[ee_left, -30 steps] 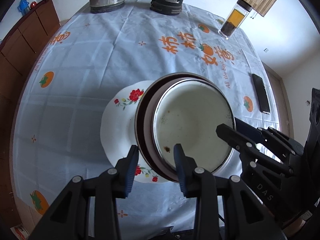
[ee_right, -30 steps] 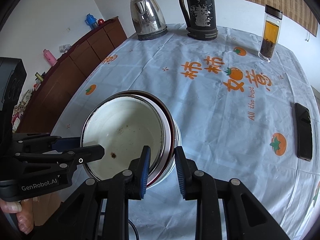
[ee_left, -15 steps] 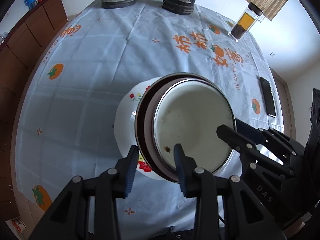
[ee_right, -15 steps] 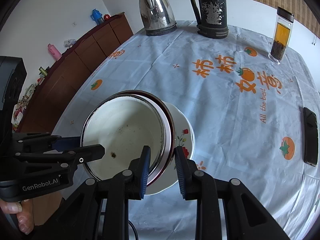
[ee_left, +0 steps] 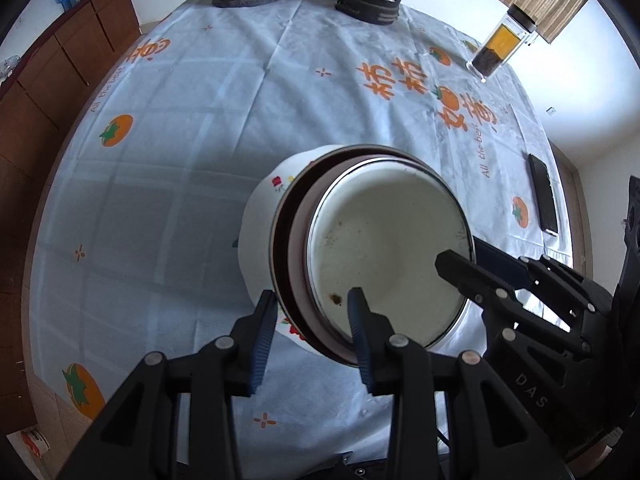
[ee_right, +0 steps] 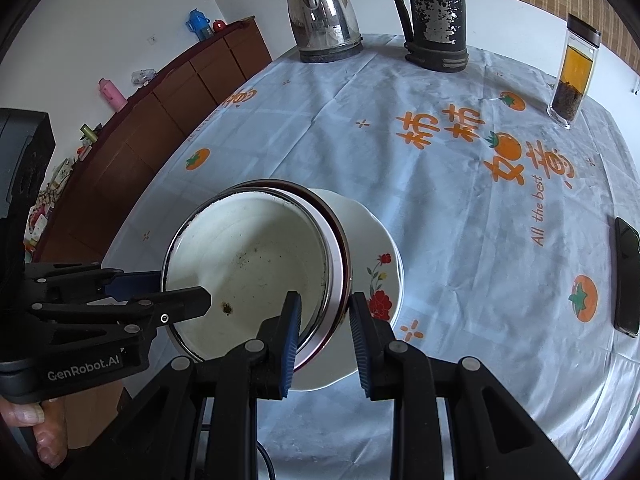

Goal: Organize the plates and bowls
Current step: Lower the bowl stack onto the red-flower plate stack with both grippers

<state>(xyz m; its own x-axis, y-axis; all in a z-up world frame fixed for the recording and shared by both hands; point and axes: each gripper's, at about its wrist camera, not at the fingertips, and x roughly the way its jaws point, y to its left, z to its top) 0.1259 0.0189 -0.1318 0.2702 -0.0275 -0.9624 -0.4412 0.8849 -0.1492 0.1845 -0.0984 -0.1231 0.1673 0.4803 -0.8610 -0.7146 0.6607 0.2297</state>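
Observation:
A stack of nested bowls, a white enamel bowl (ee_left: 384, 248) inside a dark-rimmed bowl (ee_left: 286, 248), is held in the air by both grippers. My left gripper (ee_left: 312, 316) is shut on the stack's near rim. My right gripper (ee_right: 324, 312) is shut on the opposite rim; it also shows in the left wrist view (ee_left: 472, 268). The left gripper shows in the right wrist view (ee_right: 176, 300). Below the stack a white flowered plate (ee_right: 376, 256) lies on the tablecloth; it also shows in the left wrist view (ee_left: 260, 216).
The round table has a pale blue cloth (ee_left: 200, 128) with orange prints. At the far edge stand a steel kettle (ee_right: 322, 12), a black thermos (ee_right: 434, 16) and a tea bottle (ee_right: 574, 72). A phone (ee_right: 626, 276) lies at the right. A wooden sideboard (ee_right: 132, 140) runs along the left.
The bowl stack, held by both grippers, has risen higher above the flowered plate and table. Both grips are unchanged.

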